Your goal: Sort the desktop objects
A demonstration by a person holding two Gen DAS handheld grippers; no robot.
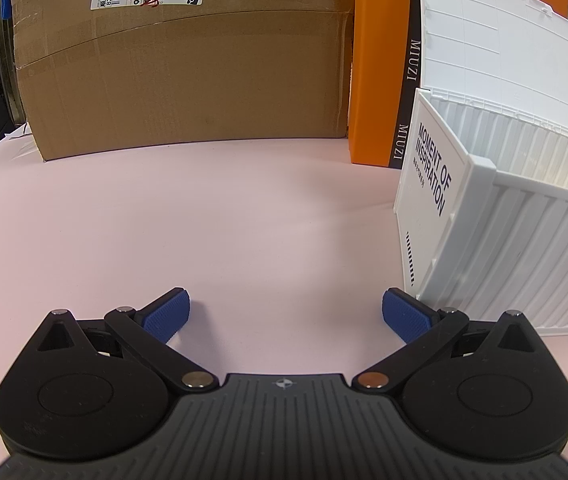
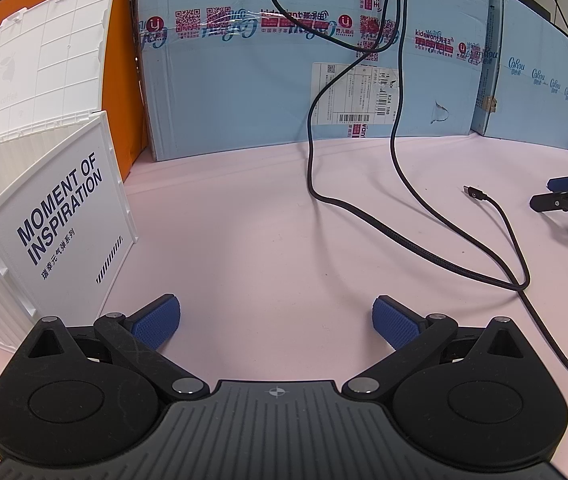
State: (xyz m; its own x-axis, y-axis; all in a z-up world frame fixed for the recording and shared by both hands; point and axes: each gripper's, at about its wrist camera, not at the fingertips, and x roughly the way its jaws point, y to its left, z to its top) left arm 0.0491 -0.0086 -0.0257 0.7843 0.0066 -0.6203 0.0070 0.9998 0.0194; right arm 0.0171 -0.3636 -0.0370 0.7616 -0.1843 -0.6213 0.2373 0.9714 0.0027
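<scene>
Both grippers, left (image 1: pixel 286 314) and right (image 2: pixel 275 322), gape wide over bare pink tabletop (image 1: pixel 223 216), nothing held. Brown carton (image 1: pixel 179 76) at rear, blue carton (image 2: pixel 316 80) w/ orange box (image 1: pixel 380 80) between. White storage bin (image 1: pixel 524 248) stands betw. the 2 grippers, lid (image 1: pixel 504 36) up. Black cable (image 2: pixel 424 248) lies loose at right.

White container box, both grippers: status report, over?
Left gripper open, empty. Right gripper open, empty. White container box stands on the pink table, untouched. Black cable sprawls ahead of the right gripper.
</scene>
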